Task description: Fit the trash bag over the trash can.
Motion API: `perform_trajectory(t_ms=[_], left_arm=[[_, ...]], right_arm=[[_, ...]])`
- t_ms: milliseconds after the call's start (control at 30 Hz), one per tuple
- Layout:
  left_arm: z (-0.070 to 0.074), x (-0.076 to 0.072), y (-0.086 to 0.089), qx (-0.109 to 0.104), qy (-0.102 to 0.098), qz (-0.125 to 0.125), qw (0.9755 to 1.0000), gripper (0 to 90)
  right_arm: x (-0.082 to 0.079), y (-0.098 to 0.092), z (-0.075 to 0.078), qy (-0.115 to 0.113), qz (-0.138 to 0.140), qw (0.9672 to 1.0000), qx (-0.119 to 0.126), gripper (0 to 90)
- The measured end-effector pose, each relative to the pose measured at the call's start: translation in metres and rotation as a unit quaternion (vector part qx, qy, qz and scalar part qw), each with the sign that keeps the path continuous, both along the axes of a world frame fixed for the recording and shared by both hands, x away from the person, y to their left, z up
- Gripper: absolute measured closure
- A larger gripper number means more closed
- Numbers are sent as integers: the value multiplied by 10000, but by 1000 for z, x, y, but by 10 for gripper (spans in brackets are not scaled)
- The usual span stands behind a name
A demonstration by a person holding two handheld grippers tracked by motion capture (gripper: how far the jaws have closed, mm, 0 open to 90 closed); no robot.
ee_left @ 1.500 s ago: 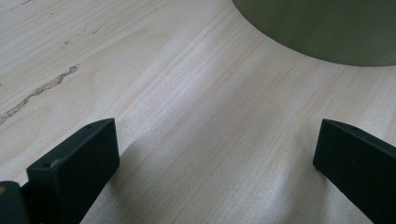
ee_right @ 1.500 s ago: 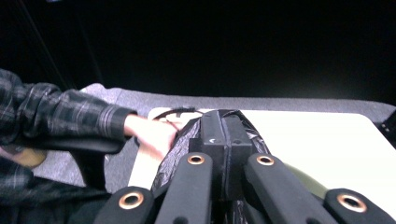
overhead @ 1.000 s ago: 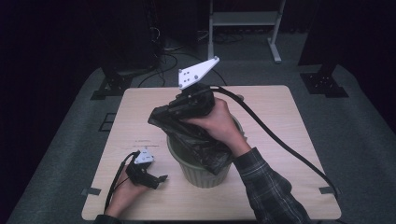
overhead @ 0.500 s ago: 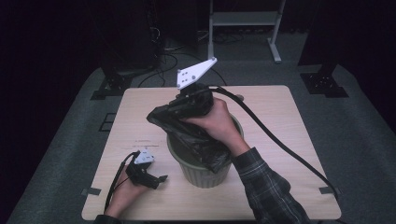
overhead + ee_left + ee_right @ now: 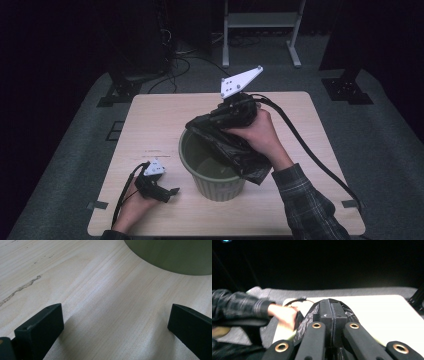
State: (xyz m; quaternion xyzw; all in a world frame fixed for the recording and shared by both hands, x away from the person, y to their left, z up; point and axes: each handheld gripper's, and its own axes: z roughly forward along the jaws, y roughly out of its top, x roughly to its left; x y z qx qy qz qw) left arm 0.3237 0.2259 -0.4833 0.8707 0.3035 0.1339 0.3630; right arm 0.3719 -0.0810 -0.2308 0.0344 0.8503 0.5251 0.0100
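A green bin (image 5: 212, 175) stands on the wooden table (image 5: 160, 115), near its front middle. A black plastic bag (image 5: 240, 152) hangs over the bin's right rim and partly into its mouth. My right gripper (image 5: 199, 122) is above the bin's far edge, pointing left, shut on the bag's upper edge. In the right gripper view the jaws (image 5: 332, 308) are pressed together with black film (image 5: 308, 317) bunched around them. My left gripper (image 5: 172, 192) rests on the table left of the bin, open and holding nothing (image 5: 115, 325). The bin's wall (image 5: 170, 255) lies just ahead of it.
The right gripper's thick cable (image 5: 310, 150) runs over the table's right side to the front edge. A metal stand (image 5: 260, 20) and floor cables (image 5: 180, 55) sit behind the table. Dark carpet surrounds it.
My right gripper has moved to the right with the bag, uncovering more of the bin's mouth. The left gripper has stayed still.
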Motion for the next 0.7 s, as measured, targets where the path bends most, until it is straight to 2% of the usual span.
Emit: perform_trajectory(t_ms=[67, 100, 200, 233, 300, 367, 433, 500, 567, 700], left_arm=[[0, 0, 0, -2, 5, 0, 10000, 0], [0, 0, 0, -4, 5, 1, 10000, 0], [0, 0, 0, -3, 4, 0, 10000, 0], [0, 0, 0, -3, 5, 0, 10000, 0], [0, 0, 0, -3, 4, 0, 10000, 0], [0, 0, 0, -6, 8, 0, 10000, 0], [0, 0, 0, -4, 7, 0, 10000, 0], [0, 0, 0, -5, 7, 0, 10000, 0], [0, 0, 0, -5, 6, 0, 10000, 0], [0, 0, 0, -4, 7, 0, 10000, 0]], right_arm=[[-2, -2, -4, -56, -75, 9998, -160, 894], [-2, -4, -7, -67, -78, 9998, -144, 893], [-1, -8, -12, 15, -52, 9997, -219, 893], [-1, -10, -16, 3, -91, 9994, -330, 892], [0, -14, -20, 53, -79, 9996, -267, 892], [0, -18, -22, 65, -103, 9993, -347, 891], [0, -24, -25, 120, -111, 9995, -277, 890], [1, -28, -27, 116, -158, 9990, -404, 887], [1, -32, -30, 154, -153, 9992, -342, 884], [3, -39, -36, 209, -212, 9987, -408, 828]])
